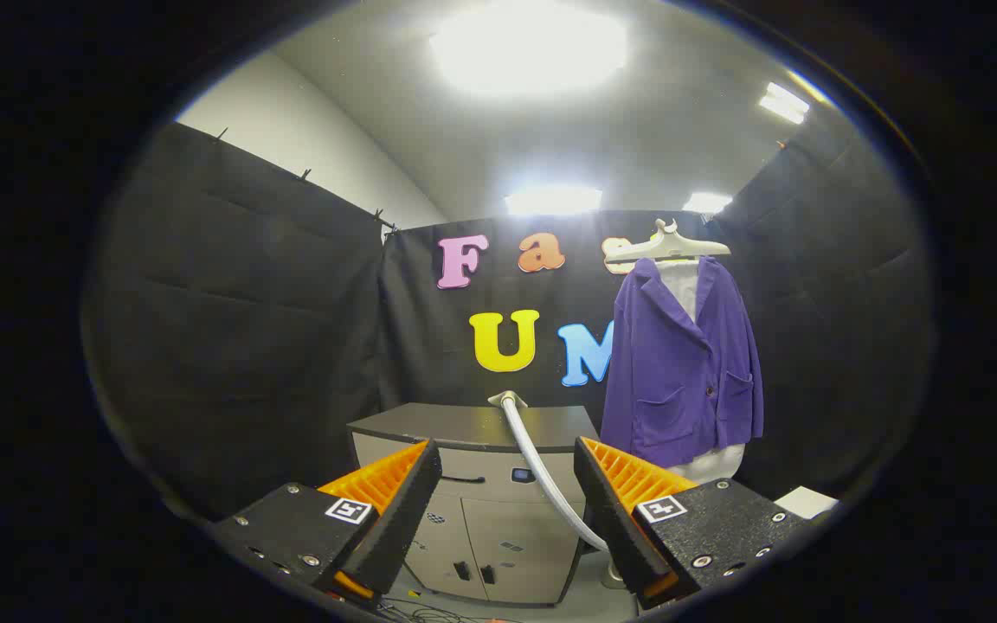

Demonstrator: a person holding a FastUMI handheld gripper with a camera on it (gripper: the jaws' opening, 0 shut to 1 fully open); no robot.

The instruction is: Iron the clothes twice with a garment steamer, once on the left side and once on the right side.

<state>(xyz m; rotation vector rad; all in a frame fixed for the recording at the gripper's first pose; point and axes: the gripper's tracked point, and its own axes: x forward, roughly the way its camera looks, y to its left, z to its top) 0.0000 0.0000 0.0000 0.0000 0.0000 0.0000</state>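
A purple jacket [685,363] hangs over a white shirt on a pale hanger [667,247], beyond my fingers and to their right. A grey steamer hose [542,472] rises from the top of a grey cabinet [472,428] and curves down between my fingers toward the right one. The steamer's head is hidden behind the right finger. My gripper [507,463] is open, its fingers wide apart with nothing pressed between them; the cabinet front lies just ahead of them.
The grey cabinet has two doors with small handles [472,571] and cables on the floor in front of it. A white object [806,500] sits low beside the right finger. Black cloth walls close in the booth on three sides.
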